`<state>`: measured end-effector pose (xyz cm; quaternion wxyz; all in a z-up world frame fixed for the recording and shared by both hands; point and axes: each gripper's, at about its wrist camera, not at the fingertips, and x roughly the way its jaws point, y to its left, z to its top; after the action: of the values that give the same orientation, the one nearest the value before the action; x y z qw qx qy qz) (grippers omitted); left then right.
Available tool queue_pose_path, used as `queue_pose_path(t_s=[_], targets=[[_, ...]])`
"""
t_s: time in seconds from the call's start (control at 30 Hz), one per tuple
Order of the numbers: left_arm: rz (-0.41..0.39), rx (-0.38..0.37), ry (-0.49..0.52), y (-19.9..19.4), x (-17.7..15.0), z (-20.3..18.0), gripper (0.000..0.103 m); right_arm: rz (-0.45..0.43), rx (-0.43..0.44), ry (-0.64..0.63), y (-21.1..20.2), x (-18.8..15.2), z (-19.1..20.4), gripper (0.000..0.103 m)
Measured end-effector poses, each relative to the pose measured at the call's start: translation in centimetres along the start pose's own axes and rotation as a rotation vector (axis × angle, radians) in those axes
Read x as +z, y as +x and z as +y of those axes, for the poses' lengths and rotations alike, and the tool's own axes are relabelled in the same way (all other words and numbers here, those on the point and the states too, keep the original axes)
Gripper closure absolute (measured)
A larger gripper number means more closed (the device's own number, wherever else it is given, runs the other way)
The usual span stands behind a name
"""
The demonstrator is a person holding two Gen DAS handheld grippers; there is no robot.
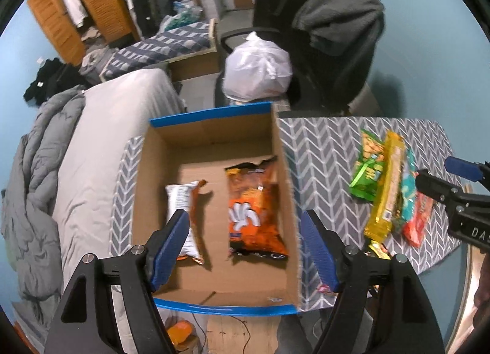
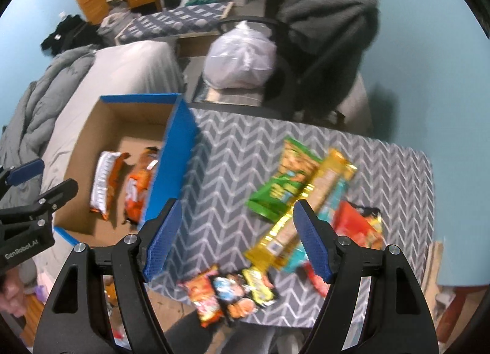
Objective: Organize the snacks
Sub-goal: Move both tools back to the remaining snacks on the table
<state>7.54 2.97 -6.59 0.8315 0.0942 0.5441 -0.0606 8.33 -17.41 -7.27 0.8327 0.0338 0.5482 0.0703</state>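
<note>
Two tongs (image 2: 239, 237) read "GenRobot.AI" (other partly "DAS") (image 1: 459, 197).

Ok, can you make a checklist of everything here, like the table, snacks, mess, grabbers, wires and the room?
Surface: table with grey chevron cloth.
Job's things: box holds two orange bags; green bag, yellow pack, red bag and small packets lie on the cloth.
Clutter: nothing seen on the table.
Grippers: left gripper open over the box; right gripper open over the pile.
Cables: thin wire on the floor.
Surroundings: bed, chair, white bag.
</note>
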Motion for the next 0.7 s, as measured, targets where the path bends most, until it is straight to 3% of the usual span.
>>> queue_pose_path(t_s=[0.23,0.37,0.7], targets=[[0.058,-0.047,0.025,0.6,-1.8,-3.4,0.026,0.022,-0.016,0.062,-0.4,-2.6,-4.6,0.027],[0.085,-0.035,0.044,1.2,-3.3,-5.1,0.026,0.056,0.004,0.075,0.1,-4.4,-6.0,0.027],[0.173,-0.037,-0.015,2.6,-8.1,-6.7,0.026,0.153,0.102,0.035,3.0,-9.2,-5.7,0.027]])
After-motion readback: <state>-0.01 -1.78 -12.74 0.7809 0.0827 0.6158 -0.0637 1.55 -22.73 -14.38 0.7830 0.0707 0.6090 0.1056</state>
